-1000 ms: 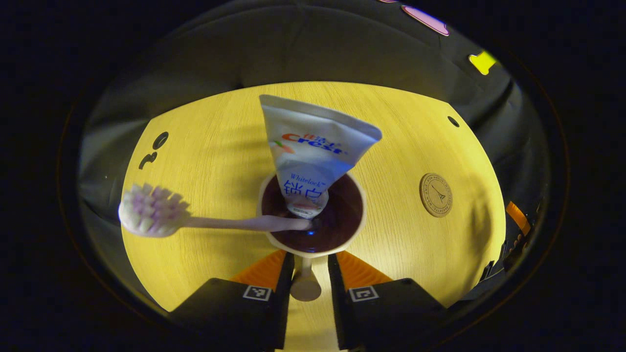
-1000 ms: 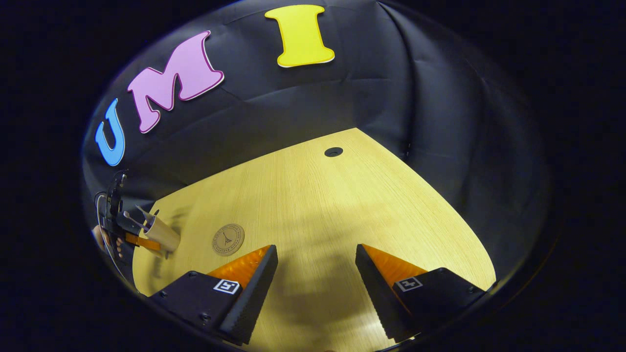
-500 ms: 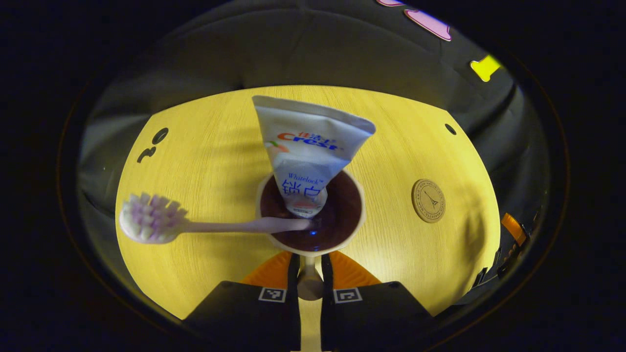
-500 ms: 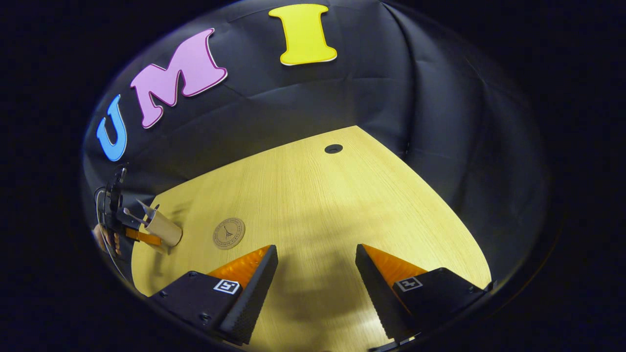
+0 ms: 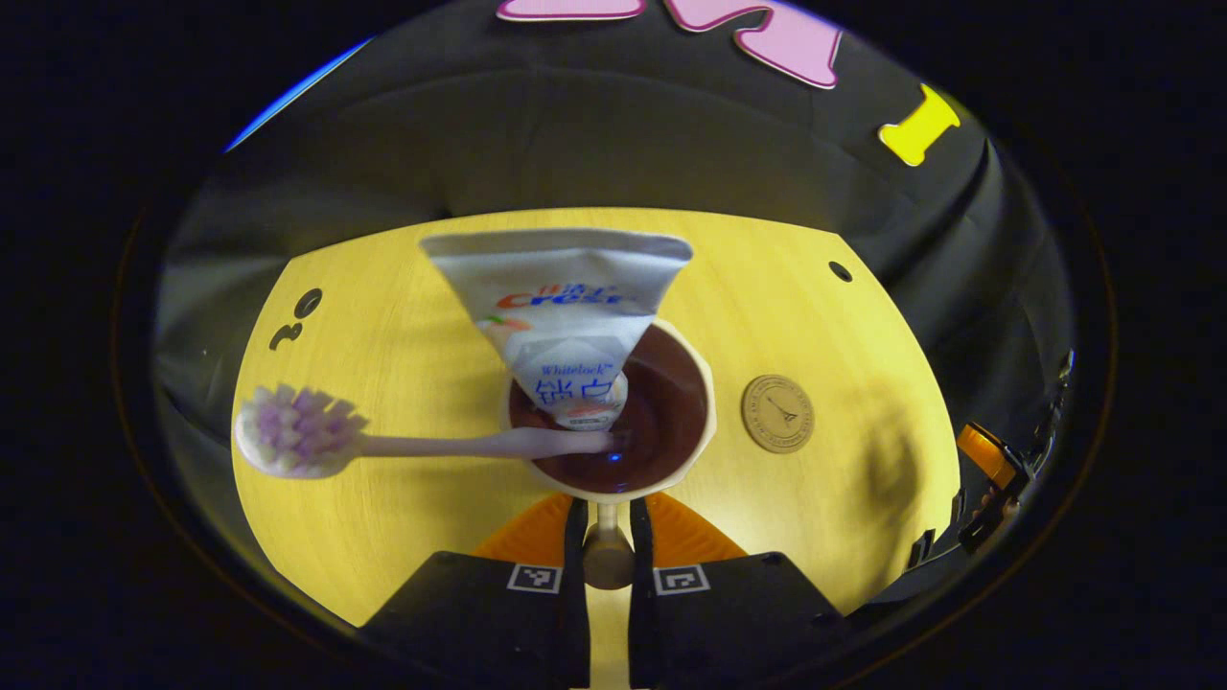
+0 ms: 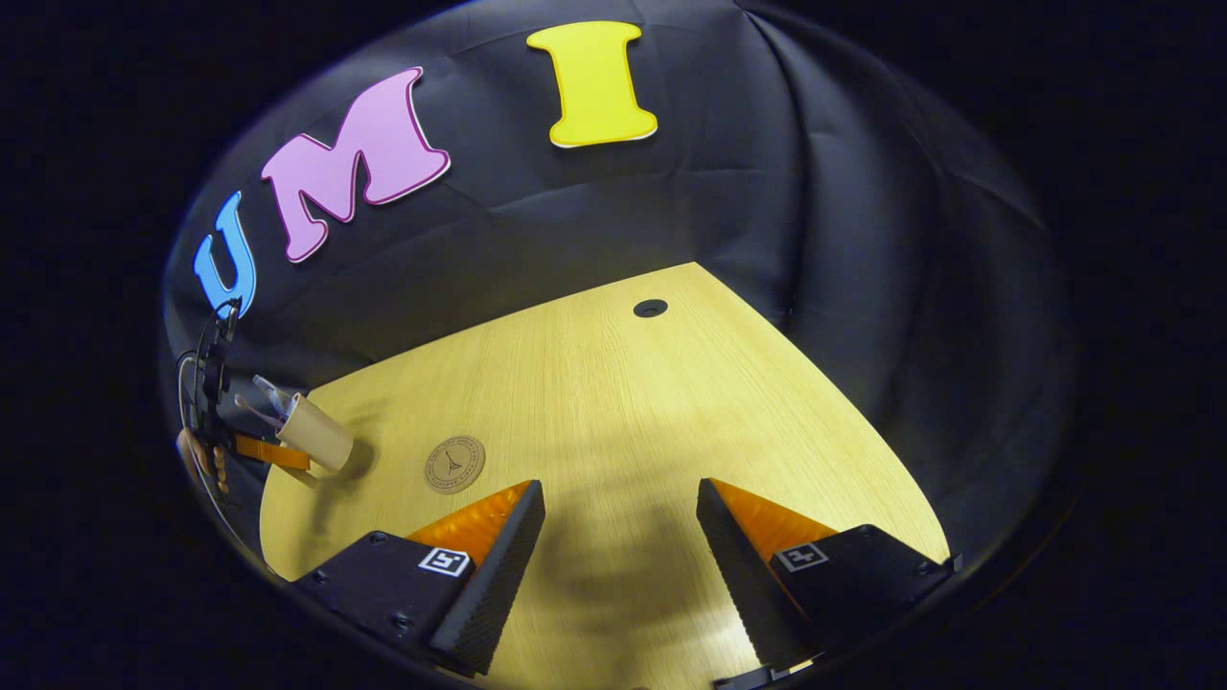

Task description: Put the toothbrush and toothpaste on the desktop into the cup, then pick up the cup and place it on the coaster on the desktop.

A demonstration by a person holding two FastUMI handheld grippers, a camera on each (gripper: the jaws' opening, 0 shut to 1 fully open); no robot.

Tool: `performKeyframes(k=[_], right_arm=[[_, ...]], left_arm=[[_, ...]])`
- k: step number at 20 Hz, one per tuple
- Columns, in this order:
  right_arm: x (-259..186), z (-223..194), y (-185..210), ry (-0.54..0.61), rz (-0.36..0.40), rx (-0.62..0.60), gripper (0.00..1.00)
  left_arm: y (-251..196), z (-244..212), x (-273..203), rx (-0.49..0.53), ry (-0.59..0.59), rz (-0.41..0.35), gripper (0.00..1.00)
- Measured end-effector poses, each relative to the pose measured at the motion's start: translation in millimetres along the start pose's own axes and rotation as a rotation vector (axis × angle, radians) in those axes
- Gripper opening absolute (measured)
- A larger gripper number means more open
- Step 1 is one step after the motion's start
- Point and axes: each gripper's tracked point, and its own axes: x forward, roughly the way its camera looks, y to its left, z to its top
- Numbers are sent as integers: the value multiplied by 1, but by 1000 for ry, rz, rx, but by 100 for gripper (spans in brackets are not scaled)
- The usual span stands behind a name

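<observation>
A: Where is the cup (image 5: 613, 422) right now?

B: Between the fingers of the left tongs (image 5: 607, 556), which are closed down on its handle. In the left gripper view you look straight into its dark inside; the rim is cream-coloured.

A: And the things that go in it?

B: Both are in. The toothpaste tube (image 5: 566, 316) stands in the cup with its flat crimped end fanning out above the rim. The toothbrush (image 5: 383, 443) has its handle end inside the cup, and its bristled head pokes far out past the rim to the left.

A: The coaster?

B: The round brown coaster (image 5: 777, 413) lies on the counter (image 5: 383, 537), near the cup on its right and not touching it. In the right gripper view the cup (image 6: 314, 433) appears lifted and tilted to the left of the coaster (image 6: 454, 464), with a hand (image 6: 209, 465) behind it at the counter's edge.

A: What about the other tongs?

B: The right tongs (image 6: 621, 541) are spread wide with nothing between the fingers, above bare counter to the right of the coaster.
</observation>
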Motion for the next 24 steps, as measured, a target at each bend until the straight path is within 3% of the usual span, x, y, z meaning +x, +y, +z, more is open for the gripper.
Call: performKeyframes(k=[13, 24], right_arm=[[-41, -18, -67, -10, -90, 103, 98], [-56, -27, -111, -19, -163, 157, 98]], left_arm=[[-125, 19, 41, 193, 69, -96, 20], [-167, 8, 82, 281, 138, -76, 20]])
